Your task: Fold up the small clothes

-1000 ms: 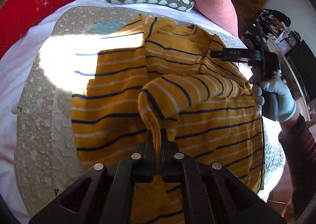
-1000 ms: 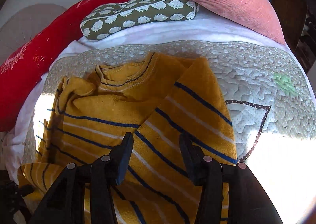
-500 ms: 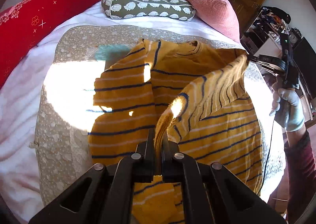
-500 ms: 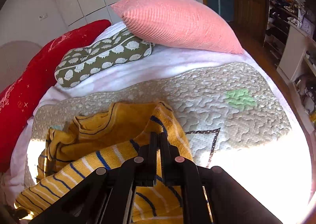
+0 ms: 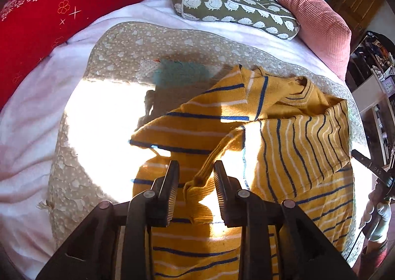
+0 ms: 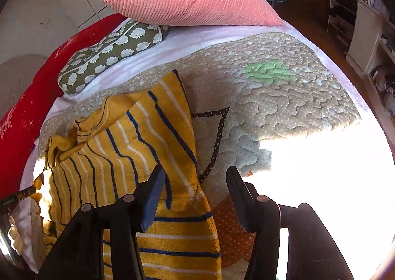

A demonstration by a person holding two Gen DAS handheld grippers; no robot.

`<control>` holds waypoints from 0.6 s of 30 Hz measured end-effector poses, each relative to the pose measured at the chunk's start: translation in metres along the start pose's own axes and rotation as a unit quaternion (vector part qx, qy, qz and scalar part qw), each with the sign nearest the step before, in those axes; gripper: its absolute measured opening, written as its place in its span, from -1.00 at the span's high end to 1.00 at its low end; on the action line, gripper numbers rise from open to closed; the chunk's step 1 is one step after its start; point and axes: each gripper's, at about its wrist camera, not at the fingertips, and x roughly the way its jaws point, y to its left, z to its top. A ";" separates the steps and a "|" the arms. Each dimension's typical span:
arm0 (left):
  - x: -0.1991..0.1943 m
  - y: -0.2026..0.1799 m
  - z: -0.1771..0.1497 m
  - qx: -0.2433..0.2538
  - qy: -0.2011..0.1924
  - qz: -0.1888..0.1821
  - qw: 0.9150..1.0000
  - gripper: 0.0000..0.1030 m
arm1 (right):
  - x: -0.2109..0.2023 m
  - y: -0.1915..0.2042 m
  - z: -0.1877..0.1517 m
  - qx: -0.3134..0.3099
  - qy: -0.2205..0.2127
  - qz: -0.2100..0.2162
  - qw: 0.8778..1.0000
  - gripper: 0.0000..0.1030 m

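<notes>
Both my grippers, left (image 5: 193,176) and right (image 6: 193,187), just opened, releasing the sweater (image 5: 284,146); its sleeve could slump unfolded.

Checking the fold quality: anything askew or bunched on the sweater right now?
Yes. The yellow striped sweater is rumpled: one sleeve lies slanted across the chest, its cuff loose between the open left tongs. The collar is bunched. No damage visible.
</notes>
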 end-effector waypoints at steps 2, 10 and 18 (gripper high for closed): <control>-0.012 0.017 -0.008 -0.022 -0.001 0.004 1.000 0.47 | 0.017 0.003 -0.006 0.008 0.014 0.010 1.000 -0.11; -0.066 0.067 -0.070 -0.073 -0.018 0.010 0.997 0.33 | -0.004 -0.017 -0.010 0.065 -0.022 -0.005 0.998 0.73; -0.081 0.081 -0.123 -0.111 -0.035 -0.011 0.993 0.25 | -0.029 -0.054 -0.023 0.076 -0.025 -0.073 0.994 0.80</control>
